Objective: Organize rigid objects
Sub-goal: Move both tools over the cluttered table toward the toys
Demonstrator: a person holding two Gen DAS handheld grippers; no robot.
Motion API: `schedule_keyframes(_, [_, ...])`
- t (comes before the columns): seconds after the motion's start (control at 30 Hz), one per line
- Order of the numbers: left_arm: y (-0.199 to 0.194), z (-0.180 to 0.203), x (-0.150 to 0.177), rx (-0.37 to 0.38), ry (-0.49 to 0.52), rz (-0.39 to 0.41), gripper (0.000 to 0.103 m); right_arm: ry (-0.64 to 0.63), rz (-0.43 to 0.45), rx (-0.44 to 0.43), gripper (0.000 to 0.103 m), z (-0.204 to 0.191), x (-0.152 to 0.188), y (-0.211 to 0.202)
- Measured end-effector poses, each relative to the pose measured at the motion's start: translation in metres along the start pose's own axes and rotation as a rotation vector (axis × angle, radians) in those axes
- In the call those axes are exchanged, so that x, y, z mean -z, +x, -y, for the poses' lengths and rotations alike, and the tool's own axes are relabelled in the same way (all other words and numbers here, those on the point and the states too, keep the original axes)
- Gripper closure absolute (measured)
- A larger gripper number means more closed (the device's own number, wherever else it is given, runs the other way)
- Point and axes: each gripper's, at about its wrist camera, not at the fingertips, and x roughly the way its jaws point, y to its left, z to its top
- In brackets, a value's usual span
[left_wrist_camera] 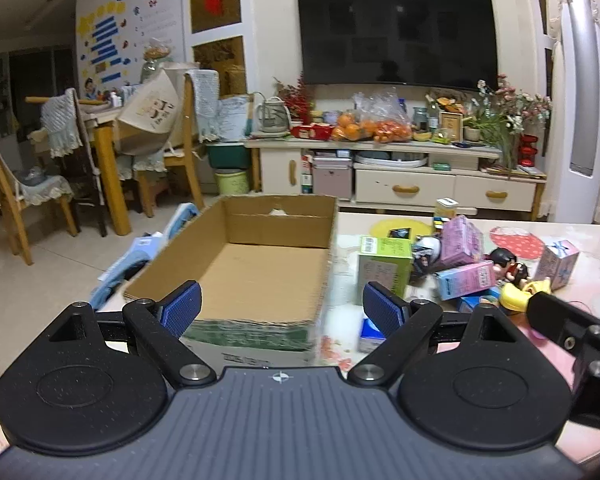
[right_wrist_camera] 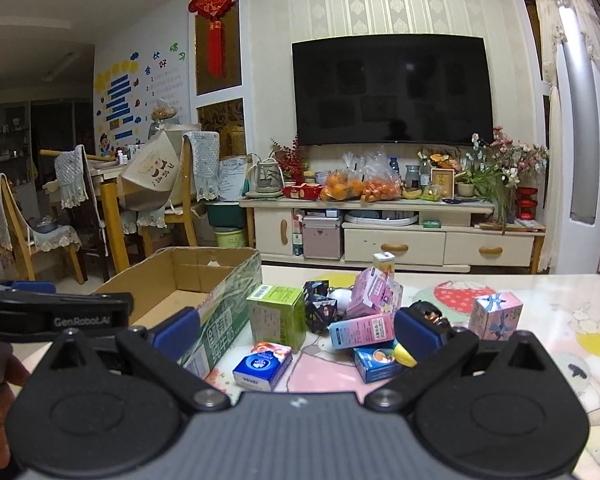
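A big cardboard box [left_wrist_camera: 260,264] sits on the left side of the desk [right_wrist_camera: 540,344]. The box looks empty inside, though a small pale thing shows at its far wall and it is too small to tell what it is. To the right of the box lies a heap of small things: a green box [right_wrist_camera: 278,316], a blue and white pack [right_wrist_camera: 262,366] near the front, a pink carton [right_wrist_camera: 362,330] lying on its side, a pink gift box [right_wrist_camera: 496,316] a bit apart on the right, and a little doll [left_wrist_camera: 508,266] with black hair.

The left hand-held gripper [left_wrist_camera: 280,312] hangs in front of the near end of the cardboard box. Its jaws are wide apart and hold nothing. The right hand-held gripper [right_wrist_camera: 296,332] hangs in front of the heap. Its jaws are wide apart too and hold nothing.

The tidying seems to be at its very start, since nothing is in the box yet. The next move is likely to pick one thing. The blue and white pack is closest to the right hand-held gripper, so the jaws need to go down around it, close on its sides, and carry it left into the cardboard box.
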Motion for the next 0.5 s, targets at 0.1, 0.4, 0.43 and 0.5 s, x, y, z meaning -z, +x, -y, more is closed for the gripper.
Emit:
schedule_keyframes(0.1, [0.0, 0.0, -0.003, 0.025, 0.007, -0.007, 0.0, 0.009, -0.004, 0.01, 0.001, 0.007, 0.005, 0.002])
schedule_keyframes(0.4, [-0.001, 0.008, 0.0, 0.125, 0.079, -0.042, 0.0, 0.007, -0.056, 0.096, 0.001, 0.042, 0.023, 0.018])
schedule_keyframes(0.43, [-0.002, 0.009, 0.001, 0.138, 0.089, -0.045, 0.0, 0.007, -0.065, 0.108, 0.001, 0.048, 0.025, 0.021])
schedule_keyframes(0.5, [-0.004, 0.011, 0.002, 0.16, 0.111, -0.046, 0.0, 0.021, -0.078, 0.133, 0.001, 0.059, 0.029, 0.025])
